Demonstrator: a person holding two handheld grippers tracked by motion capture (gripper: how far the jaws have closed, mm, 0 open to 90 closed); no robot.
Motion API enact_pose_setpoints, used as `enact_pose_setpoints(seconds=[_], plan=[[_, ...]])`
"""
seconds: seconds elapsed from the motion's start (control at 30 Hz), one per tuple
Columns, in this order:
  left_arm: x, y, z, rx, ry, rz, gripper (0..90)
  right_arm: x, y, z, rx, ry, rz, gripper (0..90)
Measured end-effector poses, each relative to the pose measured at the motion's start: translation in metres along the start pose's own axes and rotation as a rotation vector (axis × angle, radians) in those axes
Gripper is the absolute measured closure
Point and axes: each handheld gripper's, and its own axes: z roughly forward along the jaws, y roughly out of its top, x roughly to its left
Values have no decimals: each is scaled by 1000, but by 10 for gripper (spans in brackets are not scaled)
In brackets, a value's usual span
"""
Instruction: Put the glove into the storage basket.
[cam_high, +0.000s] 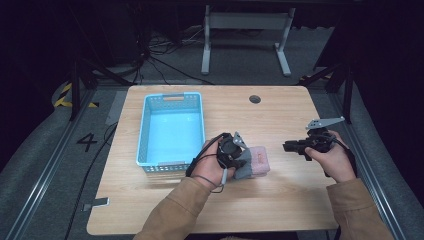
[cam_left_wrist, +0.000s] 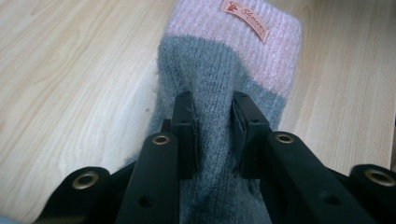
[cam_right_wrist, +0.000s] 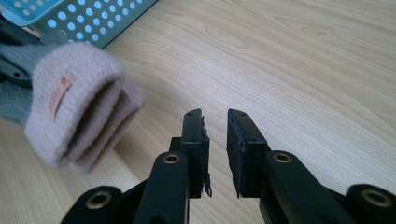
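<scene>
From the high view, the left tool (cam_high: 239, 152) sits near the middle of the table (cam_high: 280, 210), pressed into the grey end of a folded pair of socks (cam_high: 256, 161), grey at one end and pink at the other, lying just right of the blue basket (cam_high: 145, 127); the right tool (cam_high: 295, 146) hovers a little apart from the pink end, pointed toward it. The basket looks empty, so the socks most likely go in there. Over to the left gripper view, and here is the grip: the socks (cam_left_wrist: 219, 84) run straight away from the camera, and the two black jaws are clamped on a ridge of the grey knit, the wool bunched and squeezed between the pads, the pink cuff with its small orange label (cam_left_wrist: 244, 19) at the far end. This is soft, light, fuzzy stuff; it gives under the pads and should not slip, break or mark, but it will sag and may unfold if held by one layer alone. The grey middle, pinched through all the layers, looks the soundest place to hold. Now the right gripper view: the jaws of the right tool (cam_right_wrist: 215, 116) stand a narrow gap apart with nothing between them, above bare wood. The socks (cam_right_wrist: 74, 116) show at the left, the pink cuff end open and layered, a corner of the basket (cam_right_wrist: 93, 21) beyond. That cuff would be the natural second hold, taken across both rolled edges.
</scene>
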Motion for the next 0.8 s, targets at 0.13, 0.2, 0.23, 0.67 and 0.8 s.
enact_pose_setpoints(seconds=[0.13, 0.2, 0.23, 0.67, 0.8], plan=[[5, 0, -9, -11, 7, -2, 741, -3, 0, 2, 5, 0, 5, 772], [9, 0, -16, -14, 15, -3, 741, -4, -1, 3, 8, -2, 9, 772], [12, 0, -20, -19, 21, 0, 741, -4, -2, 3, 11, -1, 10, 772], [36, -8, -60, -54, 68, -24, 741, -5, -12, 3, 33, -12, 30, 772], [44, -11, -69, -64, 73, -41, 741, -5, -15, 2, 38, -17, 33, 772]])
